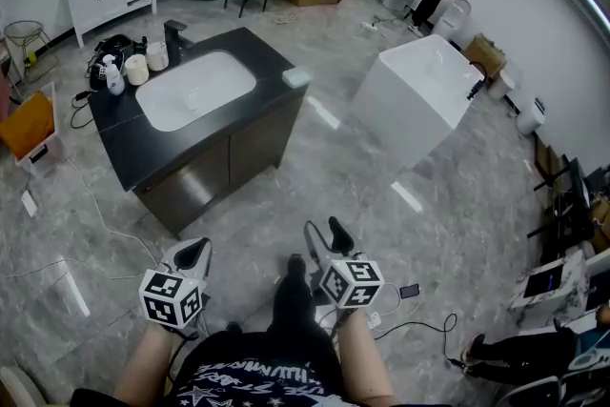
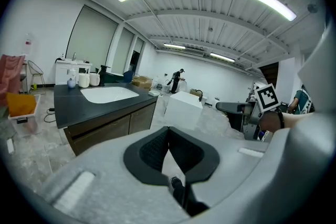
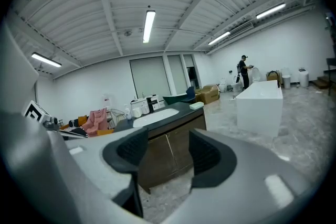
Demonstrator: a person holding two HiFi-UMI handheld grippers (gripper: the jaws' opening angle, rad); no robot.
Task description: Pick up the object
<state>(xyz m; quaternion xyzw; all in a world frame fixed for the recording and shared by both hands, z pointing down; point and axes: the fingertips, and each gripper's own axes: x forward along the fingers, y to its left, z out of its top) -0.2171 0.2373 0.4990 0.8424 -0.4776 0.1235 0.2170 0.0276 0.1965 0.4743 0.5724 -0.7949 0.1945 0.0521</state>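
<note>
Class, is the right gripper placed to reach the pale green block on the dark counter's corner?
Probably not from here. The right gripper, jaws open, hangs near the person's legs; open floor separates it from the counter and pale green block.

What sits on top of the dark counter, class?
A white basin set into the counter, a black tap, a bottle, two white pots, a pale green block. The cabinet doors hide what is below.

Head view looks steeply down; both gripper views look level; all share the distant vanity.
</note>
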